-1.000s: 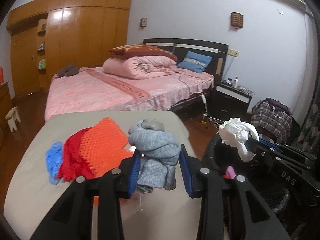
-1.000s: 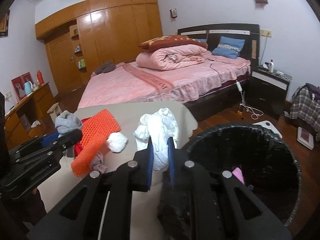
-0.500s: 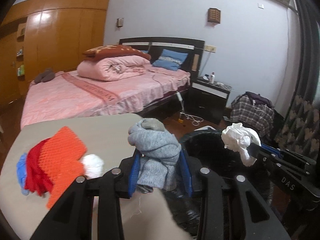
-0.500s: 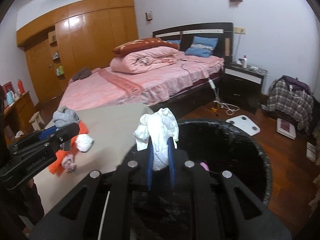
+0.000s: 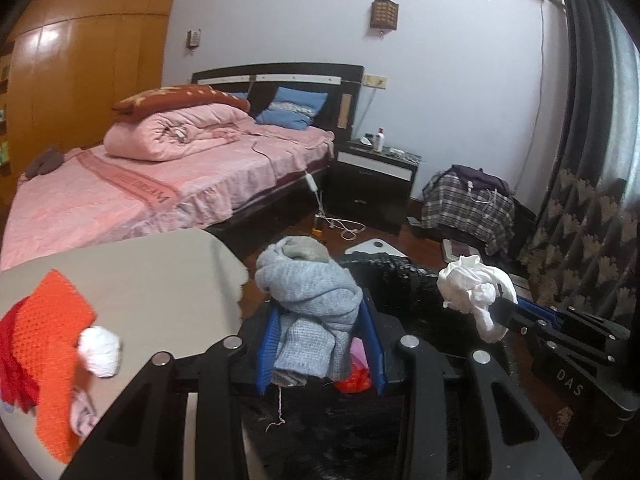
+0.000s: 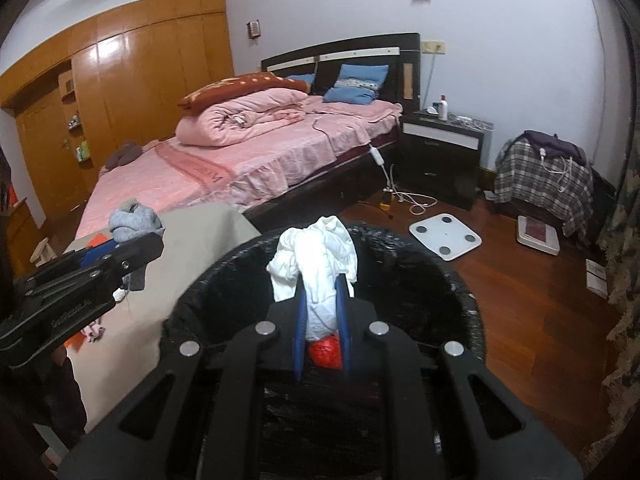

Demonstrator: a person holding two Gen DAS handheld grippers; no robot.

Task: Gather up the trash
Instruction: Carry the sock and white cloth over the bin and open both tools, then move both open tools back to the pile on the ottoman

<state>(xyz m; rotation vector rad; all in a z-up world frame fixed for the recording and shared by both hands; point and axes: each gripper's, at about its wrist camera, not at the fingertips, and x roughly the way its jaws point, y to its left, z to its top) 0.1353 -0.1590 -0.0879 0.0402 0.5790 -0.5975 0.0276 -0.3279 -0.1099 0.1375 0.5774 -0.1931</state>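
Note:
My left gripper (image 5: 320, 344) is shut on a bundled grey knit cloth (image 5: 310, 300), held over the near rim of the black-lined trash bin (image 5: 400, 276). My right gripper (image 6: 322, 320) is shut on a crumpled white cloth (image 6: 320, 264) above the middle of the bin (image 6: 420, 264). Inside the bin lie a red crumpled piece (image 6: 326, 354) and something pink (image 5: 358, 350). In the left wrist view the right gripper (image 5: 500, 312) shows at the right with the white cloth (image 5: 472, 288). In the right wrist view the left gripper (image 6: 132, 248) shows at the left with the grey cloth (image 6: 134, 220).
A beige table (image 5: 152, 272) beside the bin carries an orange knit piece (image 5: 48, 336), a red cloth (image 5: 10, 360) and a white ball (image 5: 100, 346). Beyond stand a pink bed (image 6: 240, 160), a dark nightstand (image 6: 440, 156), a white scale (image 6: 444, 236) on the wood floor and a plaid-covered pile (image 6: 544, 176).
Both grippers have carried their cloths rightward from over the table to over the bin. The table items have slid to the left of both views. Neither grip has changed.

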